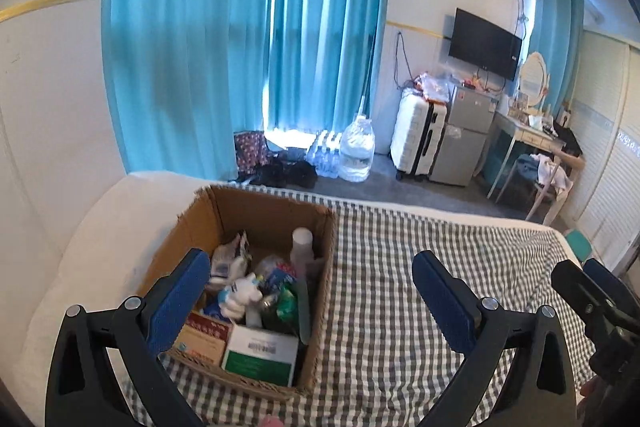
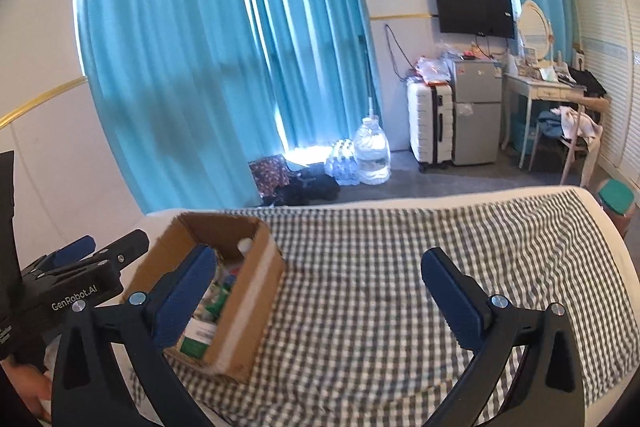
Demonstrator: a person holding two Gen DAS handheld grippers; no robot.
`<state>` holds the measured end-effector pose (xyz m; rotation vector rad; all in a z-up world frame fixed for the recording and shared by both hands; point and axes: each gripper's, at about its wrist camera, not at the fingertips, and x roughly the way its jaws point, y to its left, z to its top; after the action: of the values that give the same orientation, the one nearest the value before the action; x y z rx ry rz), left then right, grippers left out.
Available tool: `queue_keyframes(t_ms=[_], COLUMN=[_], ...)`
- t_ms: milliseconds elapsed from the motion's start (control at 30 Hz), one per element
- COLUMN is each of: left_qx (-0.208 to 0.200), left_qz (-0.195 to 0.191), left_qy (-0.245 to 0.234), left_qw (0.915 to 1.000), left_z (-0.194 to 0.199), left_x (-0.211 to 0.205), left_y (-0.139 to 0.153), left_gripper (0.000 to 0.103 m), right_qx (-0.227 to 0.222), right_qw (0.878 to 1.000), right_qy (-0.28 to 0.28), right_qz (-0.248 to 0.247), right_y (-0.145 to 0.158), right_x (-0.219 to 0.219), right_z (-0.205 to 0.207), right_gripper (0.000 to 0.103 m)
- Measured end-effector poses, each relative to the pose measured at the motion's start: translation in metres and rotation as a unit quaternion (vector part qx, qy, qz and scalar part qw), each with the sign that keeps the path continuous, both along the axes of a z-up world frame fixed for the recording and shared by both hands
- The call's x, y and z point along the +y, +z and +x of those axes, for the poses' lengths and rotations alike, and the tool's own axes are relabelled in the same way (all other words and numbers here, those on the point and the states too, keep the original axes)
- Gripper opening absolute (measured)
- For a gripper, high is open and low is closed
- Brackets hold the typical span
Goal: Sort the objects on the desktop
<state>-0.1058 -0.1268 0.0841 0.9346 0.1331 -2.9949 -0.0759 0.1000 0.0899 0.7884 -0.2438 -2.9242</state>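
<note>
Your left hand-held gripper (image 1: 312, 291) is spread wide and carries nothing; it hovers just in front of the cardboard box (image 1: 276, 211), with its left finger overlapping the box's near-left corner in the left wrist view. Your right hand-held gripper (image 2: 318, 289) is also spread and empty, held over the bare checkered bedsheet (image 2: 400, 287) to the right of the box.

The box sits on the bed, near the sheet's left edge, and it is already crowded. Inside it you can make out:
- a green-and-white carton (image 1: 260, 355) against the near wall
- a red-and-white carton (image 1: 204, 337) to its left
- a small white plush toy (image 1: 240, 293) in the middle
- a clear bottle with a white cap (image 1: 302, 247) toward the far right corner
- crumpled packets, too jumbled to name

Around the box, the sheet shows no loose items in either view. Judging by that, the sorting looks essentially finished: everything visible is already in the box, and nothing outside it appears left for you to gather. Anything behind or below the cameras is not shown.
</note>
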Motion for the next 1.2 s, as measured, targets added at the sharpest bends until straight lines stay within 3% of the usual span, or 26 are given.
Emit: queue_keyframes(t_ms=[133,333,600,733,1200], left_qx=[-0.023,-0.025,-0.024,-0.035,-0.049], left_qz=[-0.009,-0.024,-0.062,-0.052,-0.038], left_qy=[-0.002,0.001,0.008,0.0,0.009], left_qw=[0.9997,0.9994,0.9978,0.998,0.998], left_z=[-0.001,0.003,0.017,0.019,0.018], left_x=[0.009,0.015,0.025,0.023,0.011], left_y=[-0.023,-0.047,-0.093,-0.108,-0.116], left_gripper=[0.103,0.103,0.103,0.103,0.103], right_qx=[-0.013,-0.034,-0.057,-0.073,-0.09], right_qw=[1.0,0.999,0.998,0.996,0.995], right_qy=[-0.018,-0.034,-0.026,-0.025,-0.028], right_qz=[0.005,-0.001,0.027,0.036,0.019], right_y=[-0.022,-0.058,-0.107,-0.123,-0.129], right_x=[0.017,0.035,0.023,0.013,0.007], right_z=[0.003,0.001,0.005,0.007,0.01], right_gripper=[0.103,0.103,0.103,0.103,0.103])
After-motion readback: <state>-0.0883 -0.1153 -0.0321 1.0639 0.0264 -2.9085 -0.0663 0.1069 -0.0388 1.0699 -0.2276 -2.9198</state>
